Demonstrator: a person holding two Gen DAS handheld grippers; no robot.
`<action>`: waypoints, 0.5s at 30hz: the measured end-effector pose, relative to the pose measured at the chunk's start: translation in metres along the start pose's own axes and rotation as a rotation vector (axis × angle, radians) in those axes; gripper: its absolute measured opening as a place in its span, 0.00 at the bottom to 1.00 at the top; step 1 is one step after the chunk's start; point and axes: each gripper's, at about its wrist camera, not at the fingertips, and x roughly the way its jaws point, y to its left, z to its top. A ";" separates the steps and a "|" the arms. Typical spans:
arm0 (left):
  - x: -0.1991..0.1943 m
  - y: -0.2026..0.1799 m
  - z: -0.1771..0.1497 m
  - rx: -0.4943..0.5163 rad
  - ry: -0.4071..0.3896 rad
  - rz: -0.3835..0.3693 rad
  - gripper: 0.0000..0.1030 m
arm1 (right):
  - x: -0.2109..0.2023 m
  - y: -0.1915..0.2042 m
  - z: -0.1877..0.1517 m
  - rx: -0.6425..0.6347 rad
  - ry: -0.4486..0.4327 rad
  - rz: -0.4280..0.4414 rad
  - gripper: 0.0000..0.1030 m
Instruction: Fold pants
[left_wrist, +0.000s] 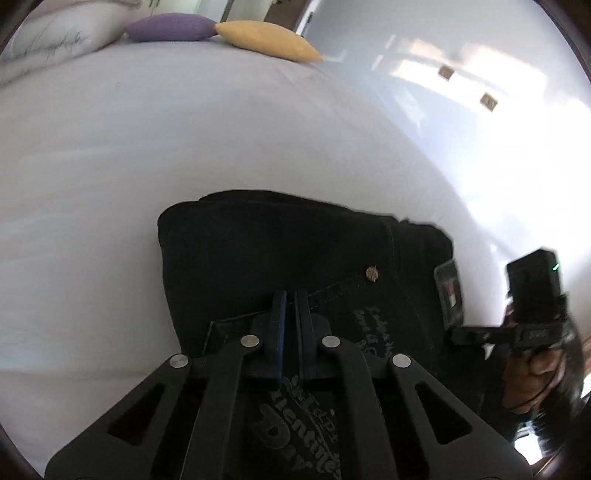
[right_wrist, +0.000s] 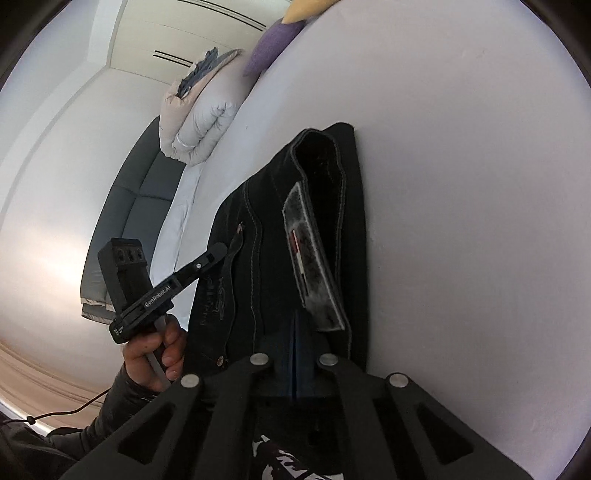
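Observation:
Black jeans (left_wrist: 280, 251) lie folded into a compact stack on the white bed sheet (left_wrist: 147, 147). A rivet, a pocket seam and the waistband label show on top. My left gripper (left_wrist: 290, 295) hovers just over the near edge of the stack, its blue pads almost together with nothing between them. In the right wrist view the jeans (right_wrist: 266, 236) lie with the waistband and leather label (right_wrist: 314, 258) facing up. My right gripper (right_wrist: 295, 321) is shut at the waistband end, its pads pressed together, empty. The left gripper also shows in the right wrist view (right_wrist: 218, 251).
A purple pillow (left_wrist: 171, 26) and a yellow pillow (left_wrist: 266, 40) lie at the head of the bed, beside a folded white duvet (left_wrist: 48, 37). The duvet also shows in the right wrist view (right_wrist: 199, 122), above a grey padded headboard (right_wrist: 136, 192).

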 end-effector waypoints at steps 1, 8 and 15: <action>0.000 -0.003 -0.003 0.015 -0.001 0.014 0.04 | -0.001 0.000 -0.002 0.003 -0.005 -0.004 0.00; -0.029 -0.027 -0.063 0.083 -0.037 0.029 0.04 | -0.011 0.015 -0.015 -0.025 -0.018 -0.060 0.00; -0.051 -0.042 -0.120 0.144 -0.096 0.074 0.04 | -0.028 0.031 -0.047 -0.089 -0.010 -0.108 0.00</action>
